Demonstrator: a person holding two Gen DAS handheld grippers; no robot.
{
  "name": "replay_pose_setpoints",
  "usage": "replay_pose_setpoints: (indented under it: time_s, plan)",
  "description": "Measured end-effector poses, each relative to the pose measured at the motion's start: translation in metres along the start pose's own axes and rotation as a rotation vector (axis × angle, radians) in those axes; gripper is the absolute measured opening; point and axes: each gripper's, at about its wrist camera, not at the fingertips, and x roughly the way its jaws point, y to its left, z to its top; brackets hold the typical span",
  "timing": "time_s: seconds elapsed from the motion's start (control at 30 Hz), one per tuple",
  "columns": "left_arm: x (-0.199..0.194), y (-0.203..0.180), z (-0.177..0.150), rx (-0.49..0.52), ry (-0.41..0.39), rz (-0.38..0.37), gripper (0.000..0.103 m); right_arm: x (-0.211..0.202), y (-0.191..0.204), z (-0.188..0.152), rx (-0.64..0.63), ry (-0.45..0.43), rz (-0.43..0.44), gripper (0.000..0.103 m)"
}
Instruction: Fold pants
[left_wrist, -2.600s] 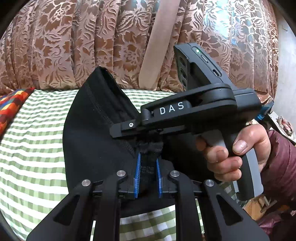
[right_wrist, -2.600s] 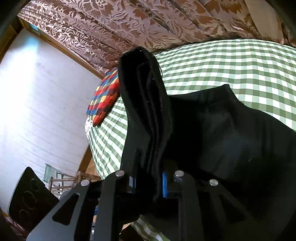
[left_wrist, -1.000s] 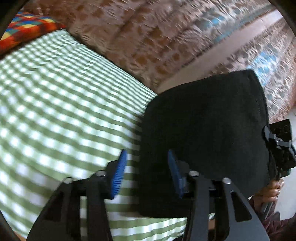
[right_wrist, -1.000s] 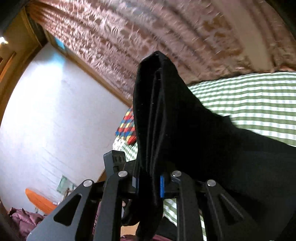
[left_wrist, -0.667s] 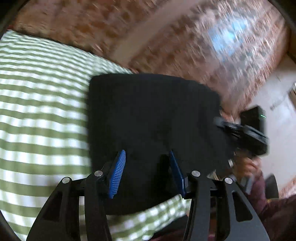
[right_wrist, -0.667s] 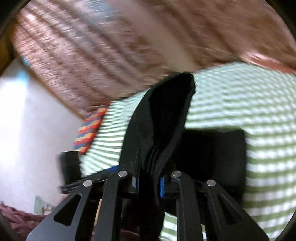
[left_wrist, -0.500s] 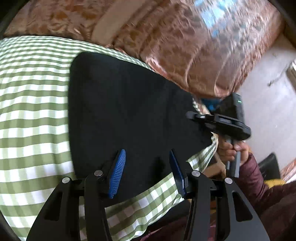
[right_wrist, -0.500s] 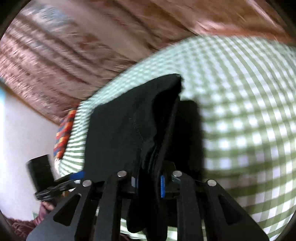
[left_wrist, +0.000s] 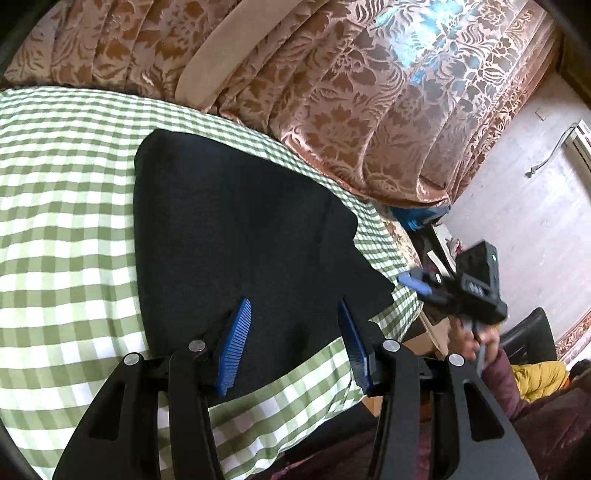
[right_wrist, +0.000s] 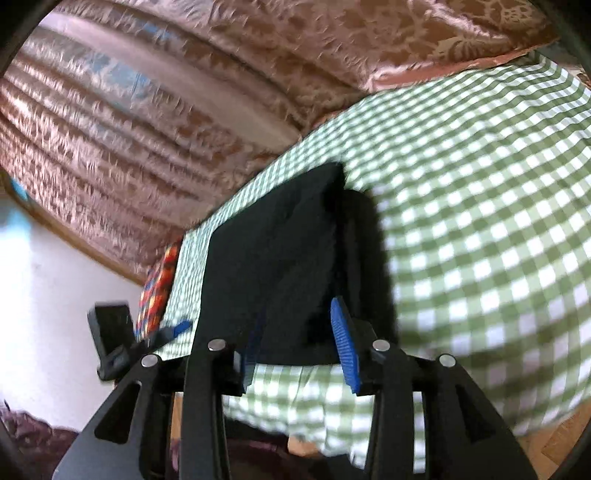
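- My left gripper (left_wrist: 291, 332) hangs just above the near edge of the pants (left_wrist: 236, 236), its blue pads (left_wrist: 236, 341) spread apart with only air between them; the cloth lies below, not pinched.
- My right gripper (right_wrist: 295, 343) has its jaws opening; the near right corner of the pants (right_wrist: 273, 266) sits between the pads, and the right pad (right_wrist: 341, 347) stands clear of the cloth. The left pad is half lost against the black fabric, so I cannot tell whether it touches.
- From my left wrist camera, my right gripper (left_wrist: 415, 282) shows off the bed's right edge, blurred, with my right hand (left_wrist: 476, 338) wrapped round its handle and a dark maroon sleeve (left_wrist: 517, 391) below it. How my fingers sit on the handle is too smeared to read.
- From my right wrist camera, only a blurred slice of my left gripper (right_wrist: 177, 328) shows at the left; the hand holding it is cut off.
- The pants lie folded into a flat black slab on the green checked bed cover (left_wrist: 66, 229), near its front right corner. The right side shows stacked layers at the fold; how many, I cannot count.
- Behind the bed hangs a brown floral curtain (left_wrist: 332, 92), blurred in the right view.
- A multicoloured checked cushion (right_wrist: 159, 291) lies at the bed's far left, partly hidden by the pants.
- Both my grippers tilt downward toward the bed.
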Motion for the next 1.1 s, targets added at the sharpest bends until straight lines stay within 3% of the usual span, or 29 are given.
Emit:
replay_pose_setpoints:
  time_s: [0.2,0.27,0.33,0.5,0.63,0.73,0.83,0.93,1.1]
  plan:
    - [0.002,0.002,-0.003,-0.004,0.002,0.01,0.048,0.026,-0.009,-0.007,0.06,0.02,-0.026,0.035]
    - [0.003,0.001,-0.005,0.003,0.007,0.007,0.048,0.032,-0.01,-0.007,0.046,0.028,-0.069,0.014]
    - [0.005,-0.001,-0.008,0.015,0.017,0.007,0.048,0.028,-0.011,-0.007,0.046,0.021,-0.084,0.007]
    - [0.001,-0.006,-0.011,0.037,0.022,-0.018,0.048,0.0,0.0,-0.018,-0.02,-0.016,-0.099,0.005]
    - [0.013,-0.006,-0.02,0.055,0.078,-0.006,0.048,0.028,-0.029,-0.031,0.018,0.048,-0.192,0.004]
    - [0.022,-0.004,-0.026,0.044,0.1,0.006,0.048,0.034,-0.04,-0.037,0.058,0.042,-0.164,0.003]
    - [0.017,-0.011,-0.02,0.061,0.082,0.028,0.048,0.026,-0.034,-0.034,0.022,0.049,-0.158,0.006]
    - [0.009,-0.018,-0.009,0.075,0.031,0.075,0.048,0.011,-0.022,-0.024,-0.011,0.019,-0.182,0.026]
    - [0.003,-0.031,0.01,0.131,-0.061,0.306,0.053,0.002,0.009,0.003,-0.074,-0.078,-0.182,0.039]
